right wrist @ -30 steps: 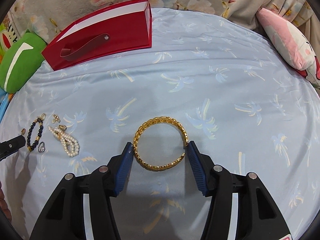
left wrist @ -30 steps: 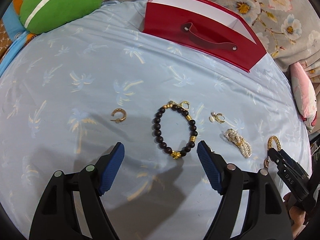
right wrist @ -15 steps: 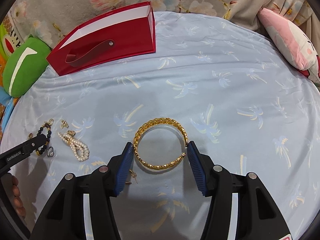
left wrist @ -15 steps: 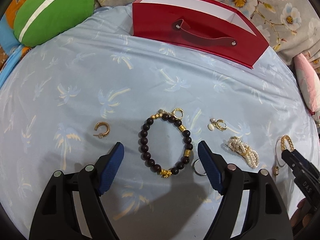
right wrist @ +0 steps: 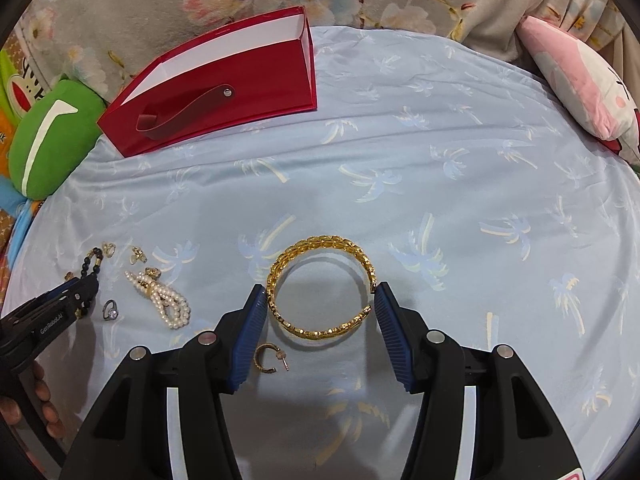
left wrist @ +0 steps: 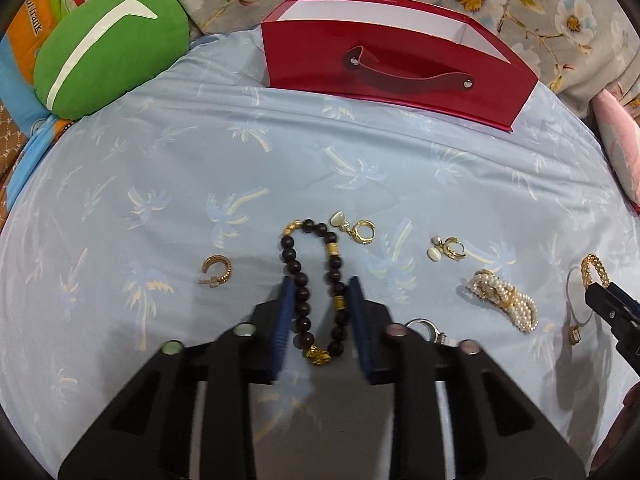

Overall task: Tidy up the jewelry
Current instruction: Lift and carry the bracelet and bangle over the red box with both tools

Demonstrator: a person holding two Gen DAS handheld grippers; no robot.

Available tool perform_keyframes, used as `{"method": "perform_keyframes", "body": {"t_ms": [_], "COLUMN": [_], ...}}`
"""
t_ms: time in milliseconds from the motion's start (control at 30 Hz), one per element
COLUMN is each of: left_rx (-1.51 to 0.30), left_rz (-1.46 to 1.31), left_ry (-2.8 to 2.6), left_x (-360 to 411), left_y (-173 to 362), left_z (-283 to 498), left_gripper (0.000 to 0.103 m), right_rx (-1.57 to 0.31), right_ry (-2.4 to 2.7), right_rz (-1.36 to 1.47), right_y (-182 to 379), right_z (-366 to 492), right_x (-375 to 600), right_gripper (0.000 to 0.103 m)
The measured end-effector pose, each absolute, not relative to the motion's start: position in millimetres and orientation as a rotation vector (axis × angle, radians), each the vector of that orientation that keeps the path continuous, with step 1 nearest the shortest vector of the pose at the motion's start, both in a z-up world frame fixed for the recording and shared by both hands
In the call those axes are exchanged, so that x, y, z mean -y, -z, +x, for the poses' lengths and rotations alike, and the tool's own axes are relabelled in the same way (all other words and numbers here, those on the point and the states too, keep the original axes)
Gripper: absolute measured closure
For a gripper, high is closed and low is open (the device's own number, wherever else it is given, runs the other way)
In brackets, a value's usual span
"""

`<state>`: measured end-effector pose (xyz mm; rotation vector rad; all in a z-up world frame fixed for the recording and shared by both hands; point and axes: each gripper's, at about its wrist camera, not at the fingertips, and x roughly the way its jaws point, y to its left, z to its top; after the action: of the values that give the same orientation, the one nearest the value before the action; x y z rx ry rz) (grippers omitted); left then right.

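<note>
Blue-padded jaws of the left gripper [left wrist: 320, 312] have just been closing and now squeeze the dark bead bracelet [left wrist: 314, 288] into a narrow loop; its long axis runs toward twelve o'clock, straight to the red box [left wrist: 392, 68]. At three o'clock lie the pearl bracelet [left wrist: 504, 300] and the right gripper [right wrist: 318, 316], whose jaws stand spread around the gold bangle [right wrist: 320, 284], its gap toward three o'clock.
</note>
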<state>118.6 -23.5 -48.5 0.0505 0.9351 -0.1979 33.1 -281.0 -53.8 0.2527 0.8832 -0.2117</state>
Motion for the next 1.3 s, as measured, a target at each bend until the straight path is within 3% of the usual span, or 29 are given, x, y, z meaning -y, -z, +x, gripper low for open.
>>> {"method": "perform_keyframes", "body": {"t_ms": [67, 133, 633, 1300], "left_rx": [-0.946, -0.960, -0.935, -0.690], "left_rz": [0.028, 0.002, -0.105, -0.086], "left_ry": [0.220, 0.251, 0.321, 0.410], "left_x": [20, 17, -1, 3], "left_y": [48, 47, 14, -106], "left_z": [119, 119, 102, 120], "left_gripper": [0.089, 0.096, 0.096, 0.096], "right_rx": [-0.880, -0.878, -0.834, -0.659], "right_ry": [0.209, 0.206, 0.152, 0.006], "right_rz": [0.251, 0.249, 0.219, 0.188], "right_y": [52, 50, 26, -60], "right_z": [33, 32, 30, 71], "right_x": [280, 278, 257, 231], "right_gripper": [0.049, 0.049, 0.049, 0.049]}}
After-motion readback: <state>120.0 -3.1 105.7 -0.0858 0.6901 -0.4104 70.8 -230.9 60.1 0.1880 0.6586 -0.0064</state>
